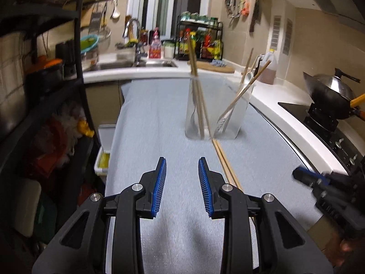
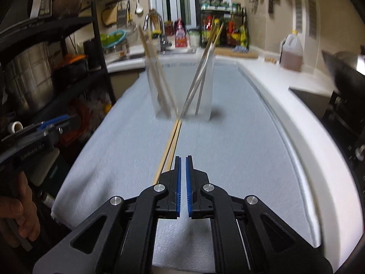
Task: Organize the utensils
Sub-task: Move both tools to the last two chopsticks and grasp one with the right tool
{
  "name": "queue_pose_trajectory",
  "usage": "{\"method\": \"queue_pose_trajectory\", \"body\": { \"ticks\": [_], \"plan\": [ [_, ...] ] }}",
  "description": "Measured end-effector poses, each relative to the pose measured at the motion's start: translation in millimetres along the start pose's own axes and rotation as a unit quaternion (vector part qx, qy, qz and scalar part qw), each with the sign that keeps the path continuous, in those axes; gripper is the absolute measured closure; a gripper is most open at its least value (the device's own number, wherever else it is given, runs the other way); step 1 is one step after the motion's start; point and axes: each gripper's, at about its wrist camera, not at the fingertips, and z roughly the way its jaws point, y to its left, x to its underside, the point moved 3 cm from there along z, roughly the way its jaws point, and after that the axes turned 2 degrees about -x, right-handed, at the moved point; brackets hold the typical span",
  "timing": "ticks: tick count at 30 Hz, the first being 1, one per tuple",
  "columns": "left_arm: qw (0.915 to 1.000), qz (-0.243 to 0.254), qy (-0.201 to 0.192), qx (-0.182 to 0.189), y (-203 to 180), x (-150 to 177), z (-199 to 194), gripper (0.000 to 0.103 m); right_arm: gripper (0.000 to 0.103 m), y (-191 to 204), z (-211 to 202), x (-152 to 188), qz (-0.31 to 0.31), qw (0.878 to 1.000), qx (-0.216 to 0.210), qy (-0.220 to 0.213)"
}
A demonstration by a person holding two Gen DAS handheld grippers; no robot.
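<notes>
The left gripper (image 1: 181,163) hangs released over bare pale cloth (image 1: 148,118), holding nothing; the right gripper (image 2: 183,159) is clenched empty. A chopstick pair (image 2: 170,143) lies flat between them, reaching toward two clear cups (image 2: 182,86) ahead, holding more utensils

Both fisheye cameras ride low behind their tools, tilted down along the cloth-covered counter (image 1: 159,118) toward the far sink (image 1: 146,64) and window. The left view sits left of the lying chopsticks (image 1: 225,166), the right view just right of them. Both share the two clear containers (image 2: 180,89) and each other's tool at the frame edge.
</notes>
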Motion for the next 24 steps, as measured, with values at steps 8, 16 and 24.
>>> {"method": "queue_pose_trajectory", "body": {
  "ticks": [8, 16, 24],
  "plan": [
    [0.9999, -0.012, 0.005, 0.003, 17.2, 5.6, -0.1, 0.073, 0.094, 19.5, 44.4, 32.7, -0.004, 0.998, -0.016, 0.056],
    [0.9998, -0.018, 0.005, 0.006, 22.2, 7.7, -0.8, 0.073, 0.084, 24.6, 63.2, 43.0, -0.006, 0.997, -0.01, 0.082],
    [0.9998, -0.016, 0.006, 0.007, 22.3, 8.7, -0.5, 0.073, 0.084, 23.0, 65.5, 45.0, -0.01, 0.996, -0.003, 0.085]
  ]
}}
